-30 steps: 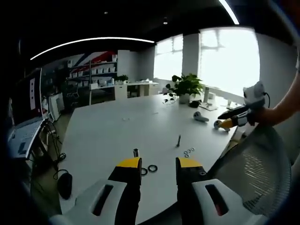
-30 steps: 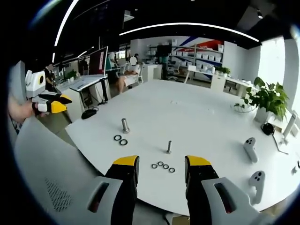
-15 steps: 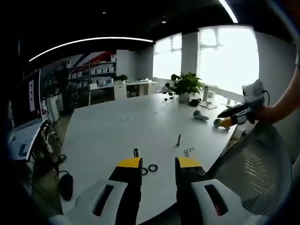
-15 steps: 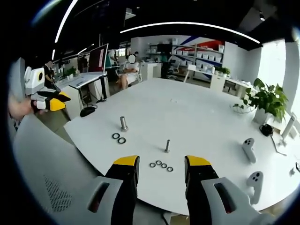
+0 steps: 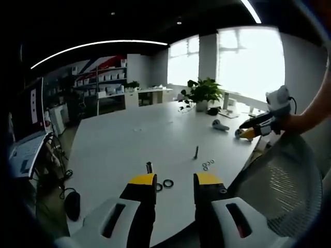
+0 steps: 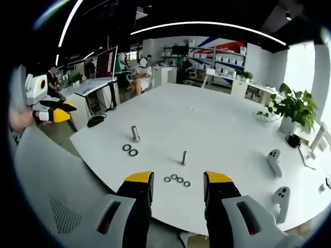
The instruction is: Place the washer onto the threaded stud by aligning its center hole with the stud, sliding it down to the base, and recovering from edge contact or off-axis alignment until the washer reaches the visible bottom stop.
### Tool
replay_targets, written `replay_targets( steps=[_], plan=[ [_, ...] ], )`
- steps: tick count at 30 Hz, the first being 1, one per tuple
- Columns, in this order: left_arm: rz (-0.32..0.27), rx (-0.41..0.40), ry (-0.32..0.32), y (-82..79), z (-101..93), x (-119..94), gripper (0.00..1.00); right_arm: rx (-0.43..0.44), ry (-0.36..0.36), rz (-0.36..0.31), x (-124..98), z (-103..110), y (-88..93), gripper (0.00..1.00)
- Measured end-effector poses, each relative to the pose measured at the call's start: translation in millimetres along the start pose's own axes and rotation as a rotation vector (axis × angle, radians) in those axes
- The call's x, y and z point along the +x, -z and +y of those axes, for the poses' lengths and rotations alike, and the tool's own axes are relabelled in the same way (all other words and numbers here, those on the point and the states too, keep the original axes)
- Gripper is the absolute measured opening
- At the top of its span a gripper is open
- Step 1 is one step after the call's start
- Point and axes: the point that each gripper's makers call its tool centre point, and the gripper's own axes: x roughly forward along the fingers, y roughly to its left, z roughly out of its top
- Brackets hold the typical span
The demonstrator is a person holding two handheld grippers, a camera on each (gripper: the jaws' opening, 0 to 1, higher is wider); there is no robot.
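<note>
Small washers (image 6: 176, 179) lie flat in a loose cluster on the white table (image 6: 222, 129), just in front of the thin stud (image 6: 183, 157); none is on it yet. Two bigger rings (image 6: 130, 150) sit beside the thick stud (image 6: 135, 133), further left in the right gripper view. Washers look like thin stiff metal: light, slick, hard to lift off a flat top, so prob. best pinched across the outer rim, hole left free. Stud stands upright, apart from the washers. Right gripper (image 6: 178, 187): jaws apart, nothing held, hovering near the table edge. Left gripper (image 5: 175, 185): jaws apart, empty too, near the rings (image 5: 164, 185). Two controllers (image 6: 274, 162) lie well off to the side. No readable writing or brand on any of it.
</note>
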Motion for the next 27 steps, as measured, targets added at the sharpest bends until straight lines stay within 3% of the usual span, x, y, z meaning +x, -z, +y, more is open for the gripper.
replay_targets(
  steps=[27],
  plan=[
    [0.019, -0.004, -0.007, 4.4, 1.4, 0.4, 0.28, -0.003, 0.005, 0.001, -0.8, 0.7, -0.1, 0.41]
  ],
)
